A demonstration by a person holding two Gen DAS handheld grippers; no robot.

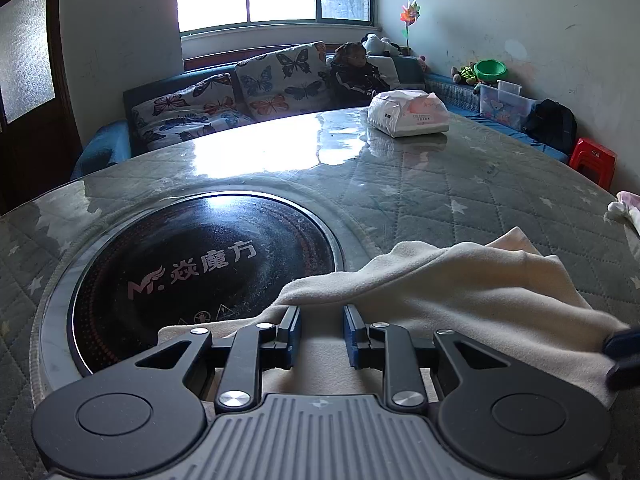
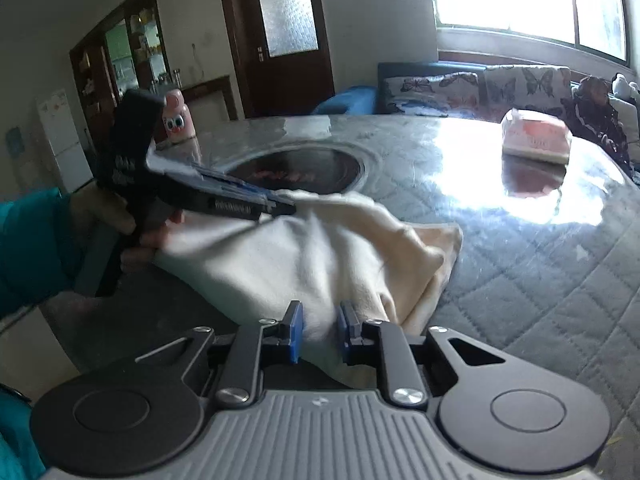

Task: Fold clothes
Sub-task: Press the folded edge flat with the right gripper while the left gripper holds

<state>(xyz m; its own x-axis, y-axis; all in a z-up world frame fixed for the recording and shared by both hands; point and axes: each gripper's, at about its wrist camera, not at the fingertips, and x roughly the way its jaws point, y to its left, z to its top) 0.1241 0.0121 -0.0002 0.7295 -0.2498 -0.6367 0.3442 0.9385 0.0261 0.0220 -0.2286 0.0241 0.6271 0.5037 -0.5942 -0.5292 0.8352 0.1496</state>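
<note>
A cream garment (image 1: 460, 292) (image 2: 320, 256) lies bunched on the quilted table top (image 1: 480, 200) (image 2: 520, 260), near the front edge. My left gripper (image 1: 321, 320) (image 2: 286, 206) is shut on its left edge, with fabric filling the narrow gap between the blue pads. A hand (image 2: 108, 212) in a teal sleeve holds that gripper. My right gripper (image 2: 320, 320) is shut on a fold at the garment's right side, and its blurred tips show at the edge of the left wrist view (image 1: 622, 354). The cloth rises in a ridge between the two grippers.
A round black induction hob (image 1: 192, 264) (image 2: 304, 170) is set in the table just beyond the garment. A tissue pack (image 1: 408, 114) (image 2: 536, 136) lies farther back and a pink bottle (image 2: 178, 118) at the far left. Another pale cloth (image 1: 628, 208) lies at the right edge. A person (image 1: 356, 76) sits on the sofa behind.
</note>
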